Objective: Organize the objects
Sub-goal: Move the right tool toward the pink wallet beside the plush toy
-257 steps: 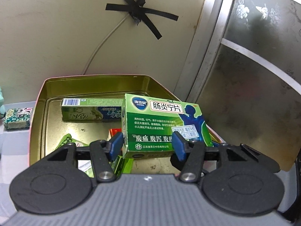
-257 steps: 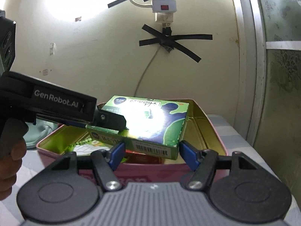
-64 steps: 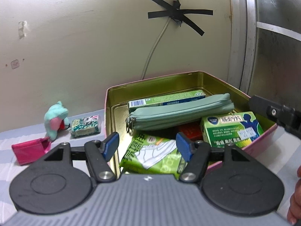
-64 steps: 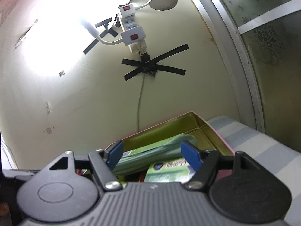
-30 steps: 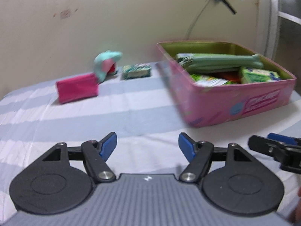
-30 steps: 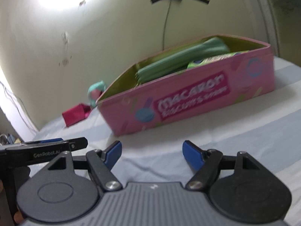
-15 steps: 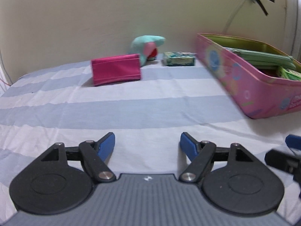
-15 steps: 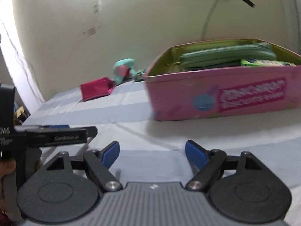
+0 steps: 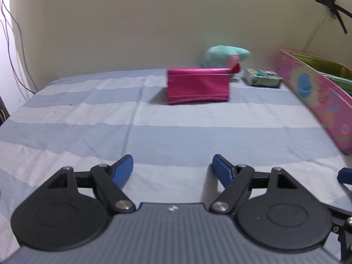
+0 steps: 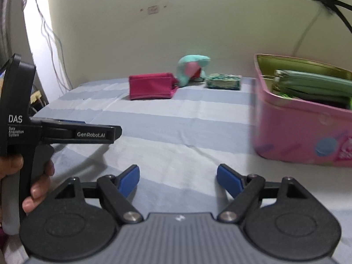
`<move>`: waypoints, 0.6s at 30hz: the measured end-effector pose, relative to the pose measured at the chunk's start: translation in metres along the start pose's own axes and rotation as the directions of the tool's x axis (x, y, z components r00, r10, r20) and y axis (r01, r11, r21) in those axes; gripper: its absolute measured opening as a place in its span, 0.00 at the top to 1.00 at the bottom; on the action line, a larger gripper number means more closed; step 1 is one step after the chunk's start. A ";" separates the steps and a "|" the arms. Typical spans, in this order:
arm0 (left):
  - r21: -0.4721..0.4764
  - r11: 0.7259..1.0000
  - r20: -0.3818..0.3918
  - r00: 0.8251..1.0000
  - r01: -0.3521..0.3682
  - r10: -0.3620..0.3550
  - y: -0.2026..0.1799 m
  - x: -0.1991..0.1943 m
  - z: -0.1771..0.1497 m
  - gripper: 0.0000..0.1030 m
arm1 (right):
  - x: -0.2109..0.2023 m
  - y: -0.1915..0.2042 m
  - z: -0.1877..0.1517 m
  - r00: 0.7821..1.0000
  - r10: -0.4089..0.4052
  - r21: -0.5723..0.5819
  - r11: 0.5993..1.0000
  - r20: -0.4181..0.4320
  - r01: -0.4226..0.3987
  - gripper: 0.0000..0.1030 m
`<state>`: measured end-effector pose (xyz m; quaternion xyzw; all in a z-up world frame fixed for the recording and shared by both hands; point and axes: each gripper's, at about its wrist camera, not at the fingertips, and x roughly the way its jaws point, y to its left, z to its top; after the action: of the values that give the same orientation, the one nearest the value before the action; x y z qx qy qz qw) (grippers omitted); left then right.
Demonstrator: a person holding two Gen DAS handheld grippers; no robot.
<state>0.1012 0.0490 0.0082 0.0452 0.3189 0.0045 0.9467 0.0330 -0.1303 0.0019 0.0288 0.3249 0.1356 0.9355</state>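
A pink tin (image 9: 316, 96) (image 10: 297, 132) stands at the right on the striped cloth, with a green pencil case (image 10: 312, 83) inside. A magenta pouch (image 9: 198, 85) (image 10: 151, 85), a teal plush toy (image 9: 226, 55) (image 10: 191, 68) and a small patterned packet (image 9: 261, 78) (image 10: 224, 81) lie near the back wall. My left gripper (image 9: 172, 169) is open and empty, low over the cloth, well in front of the pouch. My right gripper (image 10: 178, 179) is open and empty, left of the tin's front. The left gripper's body also shows in the right wrist view (image 10: 66, 132).
The wall runs behind the objects, with a taped cable (image 9: 330, 2) at the upper right. Loose wires (image 9: 13, 44) hang at the far left past the cloth's edge. The striped cloth (image 9: 154, 132) stretches between my grippers and the pouch.
Both grippers have swung left and pulled back from the tin. The pouch, plush toy and packet now sit near the middle of both views, and the tin has slid to the right edge.
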 end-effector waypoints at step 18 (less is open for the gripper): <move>-0.135 0.991 -0.002 1.000 -0.025 0.025 0.059 0.032 0.012 0.20 | 0.083 0.034 0.055 0.999 -0.014 -0.119 0.993 -0.051 0.008 0.17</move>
<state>0.1353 0.1081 0.0039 -0.0151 0.3176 0.0379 0.9474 0.1214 -0.0736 0.0004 -0.0322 0.3405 0.1503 0.9276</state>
